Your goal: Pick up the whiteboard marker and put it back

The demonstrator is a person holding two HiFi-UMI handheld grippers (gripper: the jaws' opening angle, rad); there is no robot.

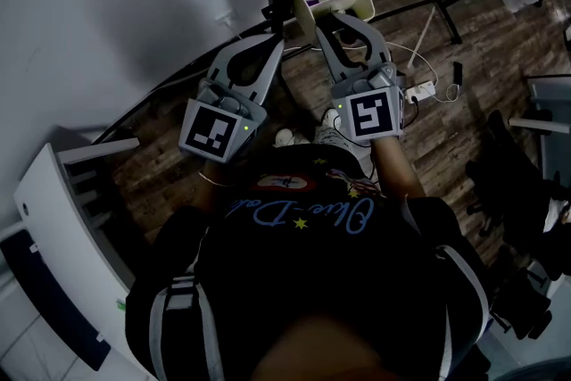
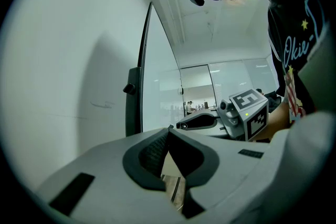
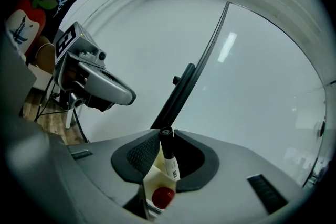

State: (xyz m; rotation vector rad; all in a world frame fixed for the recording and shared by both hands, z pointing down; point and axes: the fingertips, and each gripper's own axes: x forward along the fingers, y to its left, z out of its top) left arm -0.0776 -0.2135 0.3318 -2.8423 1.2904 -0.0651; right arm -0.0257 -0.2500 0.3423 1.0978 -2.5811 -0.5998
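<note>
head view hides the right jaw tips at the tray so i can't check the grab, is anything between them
observer: yes, in the right gripper view a black marker stands between the jaws of the right gripper, and the pads look pressed on its top end.
operator: is it out of the tray
observer: not as far as i can tell, its lower part sits down in the white tray beside a red cap.
operator: left tips are lost against the dark pole here
observer: the left gripper has its jaws together with nothing between them.
</note>
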